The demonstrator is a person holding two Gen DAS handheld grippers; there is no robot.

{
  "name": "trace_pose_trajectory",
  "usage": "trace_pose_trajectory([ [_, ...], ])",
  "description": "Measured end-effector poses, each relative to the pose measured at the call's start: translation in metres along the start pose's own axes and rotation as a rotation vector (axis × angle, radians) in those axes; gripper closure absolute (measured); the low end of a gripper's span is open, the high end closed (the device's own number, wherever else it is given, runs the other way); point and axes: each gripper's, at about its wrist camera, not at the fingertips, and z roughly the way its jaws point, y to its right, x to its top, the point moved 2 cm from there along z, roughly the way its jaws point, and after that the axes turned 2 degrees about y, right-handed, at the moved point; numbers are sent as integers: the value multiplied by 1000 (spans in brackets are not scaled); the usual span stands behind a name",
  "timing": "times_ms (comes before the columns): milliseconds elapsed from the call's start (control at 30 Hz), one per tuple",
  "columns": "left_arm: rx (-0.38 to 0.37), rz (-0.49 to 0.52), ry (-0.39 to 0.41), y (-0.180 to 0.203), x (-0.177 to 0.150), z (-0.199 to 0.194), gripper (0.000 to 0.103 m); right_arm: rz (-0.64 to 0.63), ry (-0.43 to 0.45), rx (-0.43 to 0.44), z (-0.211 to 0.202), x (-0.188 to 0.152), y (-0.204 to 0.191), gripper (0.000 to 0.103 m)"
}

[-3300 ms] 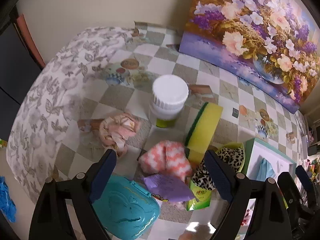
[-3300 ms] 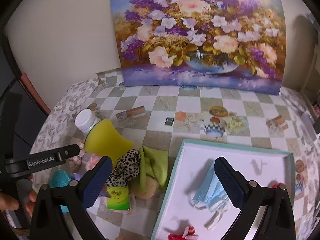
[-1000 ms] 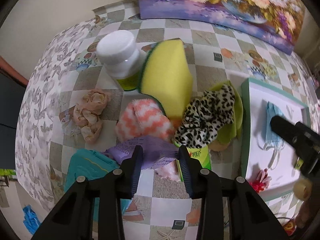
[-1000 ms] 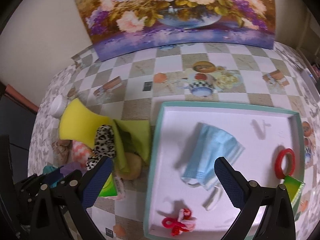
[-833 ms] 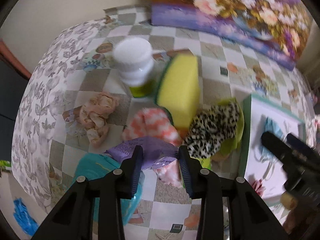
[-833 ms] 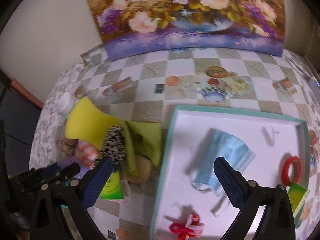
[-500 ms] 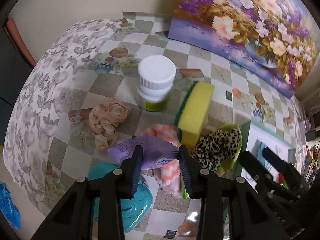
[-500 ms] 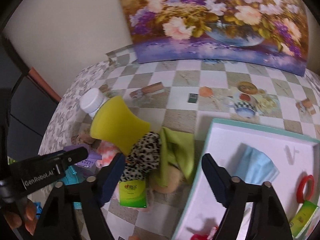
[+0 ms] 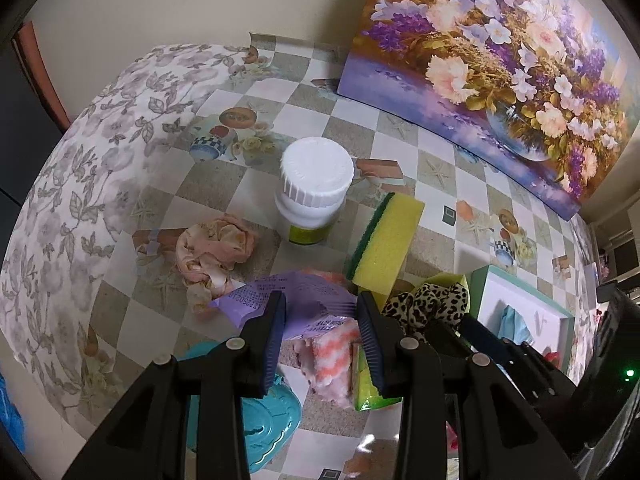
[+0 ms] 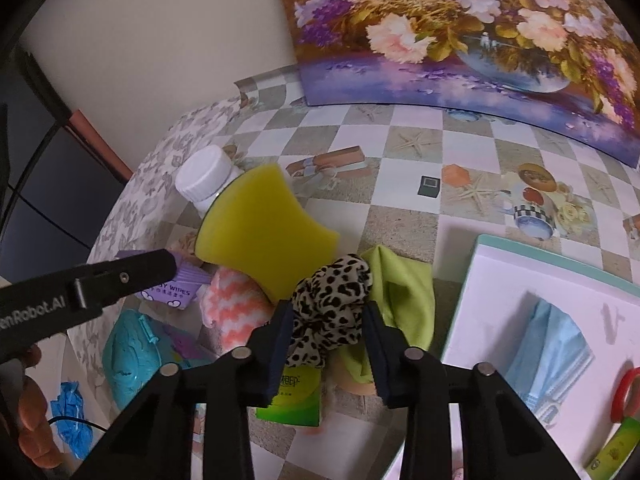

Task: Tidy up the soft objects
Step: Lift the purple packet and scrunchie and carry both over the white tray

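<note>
Nearest, the right gripper (image 10: pixel 326 320) has just been closing, and its jaws now press on the leopard-print scrunchie (image 10: pixel 330 298), which sits atop the pile of soft things just left of the white tray (image 10: pixel 520 276). The left gripper (image 9: pixel 320 320) is clamped on a purple wipes pack (image 9: pixel 294 300), held above the pile on the side away from the tray. The step in hand looks like a two-handed pickup; next, each piece likely needs lifting clear and carrying across to the tray, where a blue face mask (image 10: pixel 548 344) already lies. The scrunchie leans on the green cloth (image 10: pixel 400 292), so it could drag that along.

Beyond the scrunchie, away from the tray, stand a yellow sponge (image 10: pixel 260 232) and a white-capped bottle (image 9: pixel 314 188), with a pink crumpled cloth (image 9: pixel 214 248) further left. The surface is a checked tablecloth (image 9: pixel 360 120); farthest from the tray, a flower painting (image 10: pixel 460 32) leans on a plain wall.
</note>
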Motion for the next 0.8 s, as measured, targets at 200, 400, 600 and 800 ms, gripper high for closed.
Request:
trace_pose_trajectory([
  [200,-3,-1,-7,0,0,3,65,-8,-13,-32,11,-2,-1,81],
  [400,3,-3,-3,0,1,1,65,-9,20,-26,0,3,0,92],
  [600,-10,-3,24,2,3,-11,65,-15,70,-15,-26,10,-3,92],
  [800,-5,5,66,8,5,-28,65,5,130,-14,-60,15,5,92],
])
